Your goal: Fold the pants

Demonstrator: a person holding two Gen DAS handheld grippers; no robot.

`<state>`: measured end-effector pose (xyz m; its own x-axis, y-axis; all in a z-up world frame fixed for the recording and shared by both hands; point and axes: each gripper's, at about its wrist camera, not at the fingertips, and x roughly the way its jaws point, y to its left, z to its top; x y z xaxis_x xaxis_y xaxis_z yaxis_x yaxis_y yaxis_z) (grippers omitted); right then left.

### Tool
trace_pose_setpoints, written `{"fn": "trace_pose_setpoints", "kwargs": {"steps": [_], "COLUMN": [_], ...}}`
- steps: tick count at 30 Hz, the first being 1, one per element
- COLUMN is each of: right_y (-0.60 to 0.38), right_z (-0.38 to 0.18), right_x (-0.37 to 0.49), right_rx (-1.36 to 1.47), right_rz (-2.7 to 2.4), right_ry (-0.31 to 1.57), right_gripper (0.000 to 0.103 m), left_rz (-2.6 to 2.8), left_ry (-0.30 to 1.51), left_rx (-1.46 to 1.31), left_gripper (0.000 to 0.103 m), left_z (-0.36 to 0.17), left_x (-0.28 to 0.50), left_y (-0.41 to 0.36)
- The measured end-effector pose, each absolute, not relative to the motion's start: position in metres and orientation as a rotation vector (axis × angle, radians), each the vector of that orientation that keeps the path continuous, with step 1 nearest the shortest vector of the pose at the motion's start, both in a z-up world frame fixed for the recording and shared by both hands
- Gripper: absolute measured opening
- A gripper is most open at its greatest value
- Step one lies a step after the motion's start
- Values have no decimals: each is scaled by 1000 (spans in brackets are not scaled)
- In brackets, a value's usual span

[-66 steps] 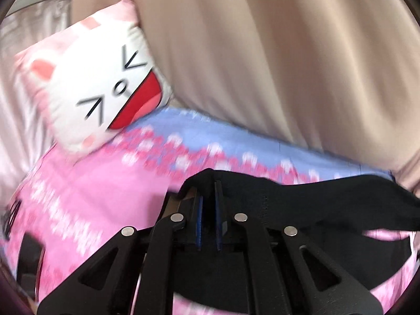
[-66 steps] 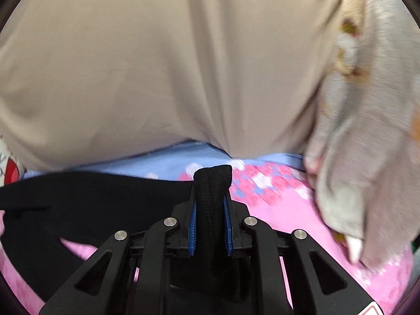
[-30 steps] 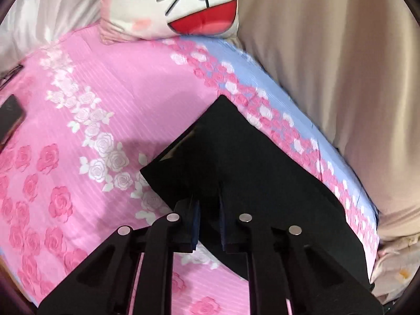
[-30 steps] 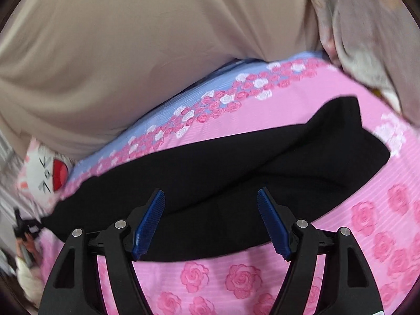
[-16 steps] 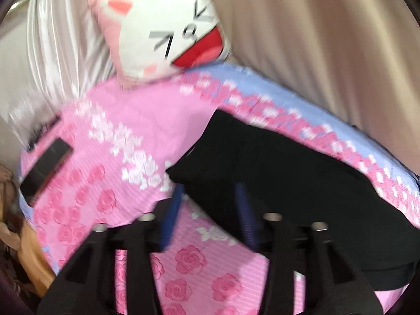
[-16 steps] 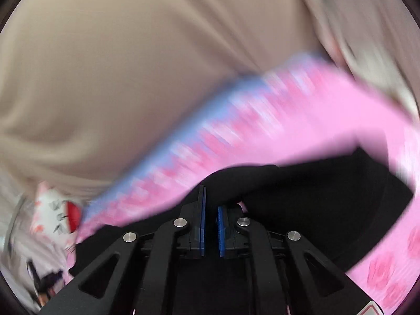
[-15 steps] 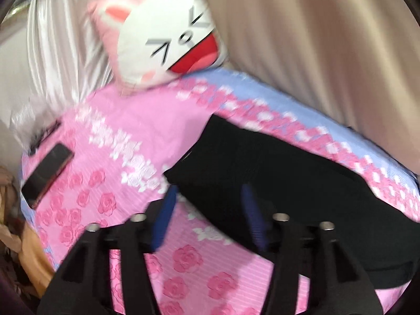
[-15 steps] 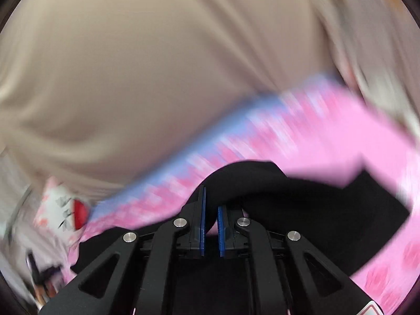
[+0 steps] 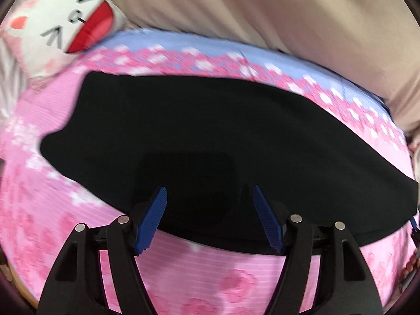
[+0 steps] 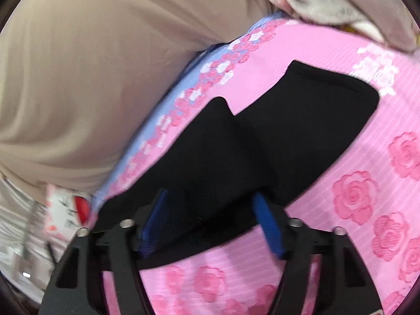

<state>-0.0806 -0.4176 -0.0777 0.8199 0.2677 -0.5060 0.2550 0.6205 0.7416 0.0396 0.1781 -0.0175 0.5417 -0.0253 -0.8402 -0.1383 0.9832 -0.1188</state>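
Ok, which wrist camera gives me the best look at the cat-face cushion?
The left wrist view: the white and pink cat-face cushion sits large at top left, with eyes, nose and red mouth clear. The right wrist view shows only a small, blurred piece of it at the left edge.

Matt black cloth pants point(image 9: 210, 131); ribbed pink sheet point(image 9: 210, 275).

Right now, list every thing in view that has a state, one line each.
Black pants: lying flat on the bedsheet, held by neither tool.
Left tool: open, jaws just widened, nothing pinched.
Right tool: open, jaws just widened, over the pants.
Pink rose bedsheet: spread under the pants.
Cat-face pillow: propped at the bed's far corner.
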Motion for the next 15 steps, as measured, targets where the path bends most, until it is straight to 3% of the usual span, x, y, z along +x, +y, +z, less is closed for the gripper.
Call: {"fn": "trace_pose_setpoints", "kwargs": {"steps": [2,5,6,7,8,13,15], "right_y": [-428,-442,-443,-444,-443,-414,-409], "right_z": [-78,-76,-73,-69,-59,27,25], "right_x": [-79,-67,-59,-52,-45,-69,-77], "right_rx": [997,1116,1122,1101,1036,644,571], "right_rz": [67,179,194,190,147,-52,-152], "right_ry": [597,520,516,520,517,361,383], "right_gripper": [67,67,61,48,10,6,7], "left_rz": [50,95,114,126,143,179,181], "left_ry": [1022,1051,1056,1054,1047,1044,1042], "left_rx": [-194,-149,-127,-107,-75,-44,-48], "left_gripper": [75,75,76,78,81,86,89], "left_z": [-26,-40,-44,-46,-46,-46,-47], "left_x": [38,41,41,42,42,41,41], "left_y": [171,164,163,162,159,156,159]}}
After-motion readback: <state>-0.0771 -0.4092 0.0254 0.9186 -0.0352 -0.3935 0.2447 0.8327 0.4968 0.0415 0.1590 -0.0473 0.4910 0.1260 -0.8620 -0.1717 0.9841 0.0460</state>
